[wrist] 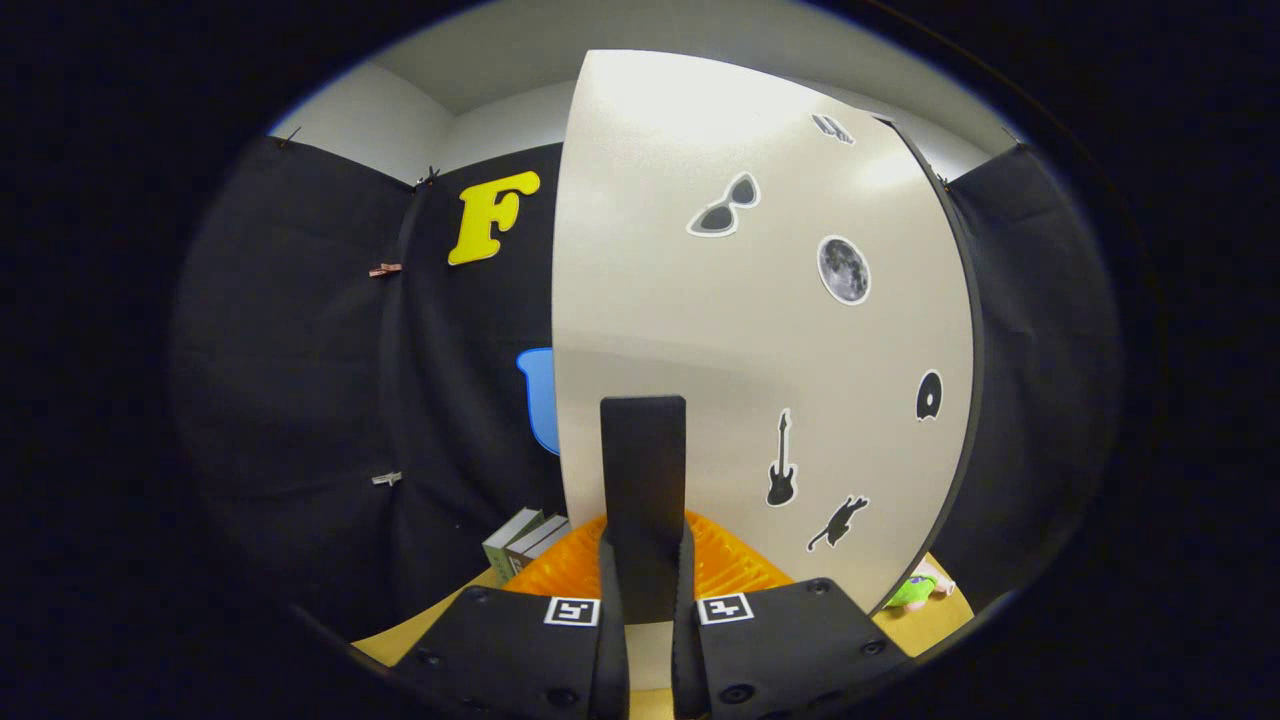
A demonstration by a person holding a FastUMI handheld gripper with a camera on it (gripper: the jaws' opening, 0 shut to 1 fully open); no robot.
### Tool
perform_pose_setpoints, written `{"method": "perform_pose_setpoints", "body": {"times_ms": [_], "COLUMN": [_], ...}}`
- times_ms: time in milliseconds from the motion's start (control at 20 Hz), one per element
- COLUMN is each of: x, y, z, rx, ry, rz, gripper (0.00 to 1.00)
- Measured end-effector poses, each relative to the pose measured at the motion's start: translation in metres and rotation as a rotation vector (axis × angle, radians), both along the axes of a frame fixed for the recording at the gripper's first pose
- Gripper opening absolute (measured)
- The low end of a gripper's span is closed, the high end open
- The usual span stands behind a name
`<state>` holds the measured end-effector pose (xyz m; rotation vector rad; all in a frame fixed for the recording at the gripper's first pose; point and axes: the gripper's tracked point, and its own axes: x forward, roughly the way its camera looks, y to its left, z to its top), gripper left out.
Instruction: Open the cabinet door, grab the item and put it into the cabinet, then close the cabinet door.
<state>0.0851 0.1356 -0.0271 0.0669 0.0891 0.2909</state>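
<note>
A white cabinet door (760, 330) with several black stickers stands right in front of me. Its black upright handle (643, 470) runs up from between my fingers. My gripper (645, 560) is shut on this handle, with one finger (575, 565) pressing its left side and the other its right. A green plush toy (912, 592) lies on the wooden table (935, 625), just past the door's lower right corner. The inside of the cabinet is hidden behind the door, and I cannot tell how far the door has swung.
A few books (522, 545) stand on the table to the left of the door, against the black cloth wall (300, 400). The door's dark right edge (965, 400) runs close to the cloth wall on that side.
</note>
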Motion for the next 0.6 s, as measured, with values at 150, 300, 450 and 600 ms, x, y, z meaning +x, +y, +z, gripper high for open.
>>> {"method": "perform_pose_setpoints", "body": {"times_ms": [150, 300, 450, 600], "x": [-0.018, -0.03, -0.04, -0.048], "y": [-0.009, -0.019, -0.034, -0.049], "z": [0.001, 0.003, 0.004, 0.006], "rx": [-0.003, 0.002, 0.005, 0.006], "ry": [0.003, 0.011, 0.015, 0.015], "rz": [0.023, 0.038, 0.028, 0.009], "gripper": [0.2, 0.2, 0.2, 0.2]}}
